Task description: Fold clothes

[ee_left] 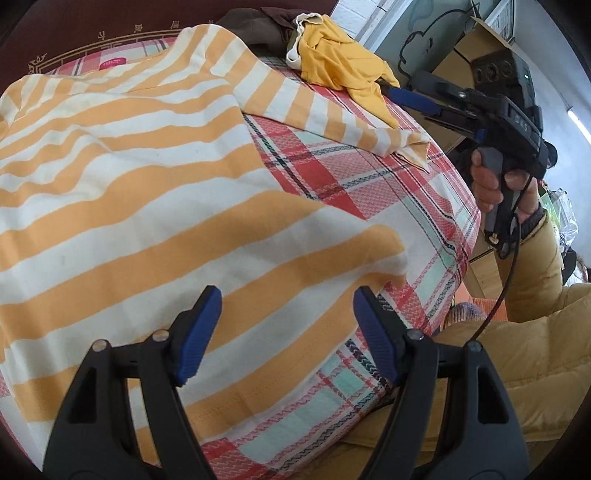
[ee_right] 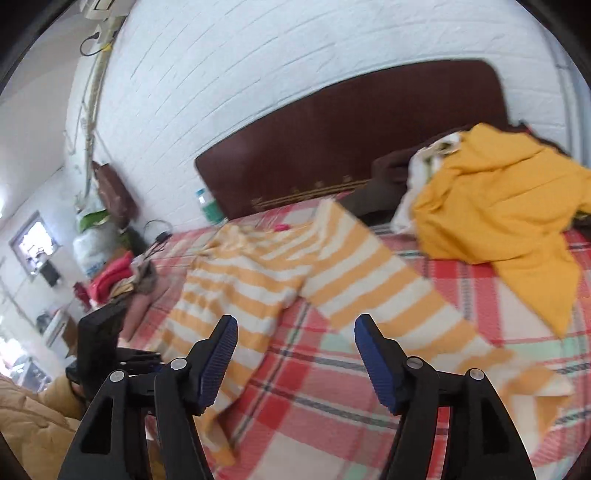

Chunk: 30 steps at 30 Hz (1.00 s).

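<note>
An orange-and-white striped shirt (ee_left: 147, 166) (ee_right: 258, 280) lies spread on the plaid bed sheet (ee_left: 332, 177) (ee_right: 369, 387). One of its sleeves (ee_left: 332, 110) (ee_right: 388, 295) stretches out toward the bed's edge. My left gripper (ee_left: 288, 299) is open just above the shirt's lower hem corner, with nothing between its pads. My right gripper (ee_right: 297, 325) is open too and hovers over the sheet, between the shirt's body and the sleeve. In the left wrist view a hand (ee_left: 487, 184) holds it, and its blue finger (ee_left: 413, 99) points at a crumpled yellow garment (ee_left: 340, 62) (ee_right: 498, 214).
A brown garment (ee_left: 255, 29) (ee_right: 391, 162) lies behind the yellow one, against the dark red headboard (ee_right: 351, 147). The bed's edge drops off beside the person's padded yellow jacket (ee_left: 535, 350). Cardboard boxes (ee_left: 480, 40) stand past the bed. Bags and red clothes (ee_right: 110, 273) crowd the far side.
</note>
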{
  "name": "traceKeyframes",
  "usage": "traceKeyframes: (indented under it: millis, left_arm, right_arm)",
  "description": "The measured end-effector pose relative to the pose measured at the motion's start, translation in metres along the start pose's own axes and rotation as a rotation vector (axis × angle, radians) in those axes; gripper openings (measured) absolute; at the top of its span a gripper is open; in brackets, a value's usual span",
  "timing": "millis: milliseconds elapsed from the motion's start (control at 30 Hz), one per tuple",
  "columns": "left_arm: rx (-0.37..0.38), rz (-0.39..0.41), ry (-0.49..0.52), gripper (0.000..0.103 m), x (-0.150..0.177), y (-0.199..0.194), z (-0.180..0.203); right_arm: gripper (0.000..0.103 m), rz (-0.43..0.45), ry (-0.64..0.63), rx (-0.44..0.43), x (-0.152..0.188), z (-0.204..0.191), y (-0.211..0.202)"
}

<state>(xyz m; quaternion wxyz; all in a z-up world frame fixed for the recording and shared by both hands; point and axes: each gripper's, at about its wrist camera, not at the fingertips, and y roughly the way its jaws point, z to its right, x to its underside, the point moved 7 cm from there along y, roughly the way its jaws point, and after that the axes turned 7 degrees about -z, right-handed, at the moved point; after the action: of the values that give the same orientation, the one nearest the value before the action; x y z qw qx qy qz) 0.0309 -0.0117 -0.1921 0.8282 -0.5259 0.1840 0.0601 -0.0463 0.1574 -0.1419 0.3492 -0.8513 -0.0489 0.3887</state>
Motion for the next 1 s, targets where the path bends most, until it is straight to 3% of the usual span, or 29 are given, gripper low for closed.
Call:
traceKeyframes:
  millis: [133, 200, 300, 367, 433, 533, 667, 767, 833, 900, 967, 1000]
  left_arm:
    - [0.0, 0.0, -0.025, 0.075, 0.005, -0.001, -0.006]
    - [0.0, 0.0, -0.038, 0.075, 0.008, -0.001, -0.009]
    - [-0.001, 0.001, -0.057, 0.075, 0.011, -0.001, -0.013]
    - [-0.001, 0.001, -0.069, 0.075, 0.014, -0.001, -0.016]
    - [-0.007, 0.008, -0.082, 0.075, 0.016, -0.005, -0.021]
    - [-0.021, 0.019, -0.1, 0.075, 0.021, -0.011, -0.028]
    - [-0.04, 0.027, -0.129, 0.075, 0.031, -0.018, -0.04]
    - [-0.052, 0.029, -0.15, 0.075, 0.038, -0.022, -0.05]
    - [-0.058, 0.035, -0.157, 0.075, 0.042, -0.025, -0.055]
    - [-0.067, 0.043, -0.163, 0.075, 0.049, -0.031, -0.059]
    - [-0.076, 0.062, -0.173, 0.075, 0.055, -0.04, -0.064]
    - [-0.076, 0.082, -0.18, 0.075, 0.057, -0.046, -0.068]
  right_arm:
    - [0.067, -0.146, 0.082, -0.121, 0.003, -0.012, 0.085]
    - [0.067, -0.218, 0.116, -0.139, 0.007, -0.012, 0.124]
    - [0.064, -0.241, 0.132, -0.163, 0.007, -0.014, 0.153]
    - [0.042, -0.247, 0.104, -0.166, 0.003, -0.017, 0.161]
    - [0.009, -0.27, 0.08, -0.144, 0.001, -0.016, 0.169]
    - [0.005, -0.265, 0.058, -0.088, -0.005, -0.008, 0.168]
    - [0.005, -0.182, 0.049, 0.011, -0.028, 0.011, 0.148]
    - [0.012, -0.206, 0.081, 0.029, -0.029, 0.022, 0.146]
    - [0.038, -0.222, 0.094, 0.042, -0.022, 0.024, 0.141]
    - [0.048, -0.214, 0.096, 0.049, -0.015, 0.021, 0.129]
    - [0.05, -0.2, 0.067, -0.005, -0.004, 0.005, 0.109]
    - [0.06, -0.199, 0.046, -0.051, 0.005, -0.008, 0.097]
